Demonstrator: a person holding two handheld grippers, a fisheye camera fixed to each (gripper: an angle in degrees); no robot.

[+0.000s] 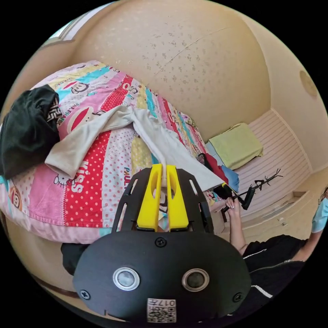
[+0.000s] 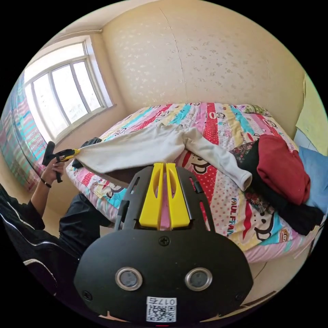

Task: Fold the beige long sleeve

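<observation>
At lower centre of the left gripper view, the left hand-held gripper point(image 1: 163, 177) has its yellow jaws pressed together, pinching the hem of the beige long sleeve point(image 1: 136, 133). From there the garment runs toward the upper left across the patchwork bed point(image 1: 85, 191), beside a dark garment point(image 1: 27, 133). Centre frame in the right gripper view, the right hand-held gripper point(image 2: 163, 171) is nearly closed at the shirt's near edge; whether it grips cloth cannot be told. Red clothing point(image 2: 280, 167) lies right, a window point(image 2: 65, 95) upper left, beige walls behind.
</observation>
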